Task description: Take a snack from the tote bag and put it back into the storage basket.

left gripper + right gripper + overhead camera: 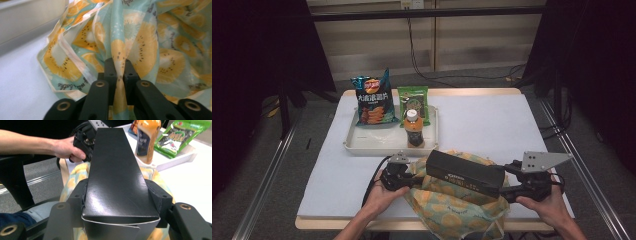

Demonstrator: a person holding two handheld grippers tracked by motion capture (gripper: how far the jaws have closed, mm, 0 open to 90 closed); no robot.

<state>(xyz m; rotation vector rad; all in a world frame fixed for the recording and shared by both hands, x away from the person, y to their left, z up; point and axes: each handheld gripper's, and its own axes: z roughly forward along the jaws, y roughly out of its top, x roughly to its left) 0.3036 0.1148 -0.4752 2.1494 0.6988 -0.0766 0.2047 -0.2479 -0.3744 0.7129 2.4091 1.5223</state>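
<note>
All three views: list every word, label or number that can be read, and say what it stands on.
"大波浪薯片", roughly: white characters on the blue chip bag, with a red brand roundel above, too small to read.
Script on the fruit-print bag: cursive and upside down, not readable.
Gold print on the black box: too small.
Bottle label and green packet: blurred.

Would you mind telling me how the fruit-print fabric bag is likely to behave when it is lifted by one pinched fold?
The fabric bag will probably be floppy: it lies crumpled and creased. The left claw pinches one thin fold, so the rest would likely sag and the mouth collapse. Its sheen suggests it may be slippery.
</note>
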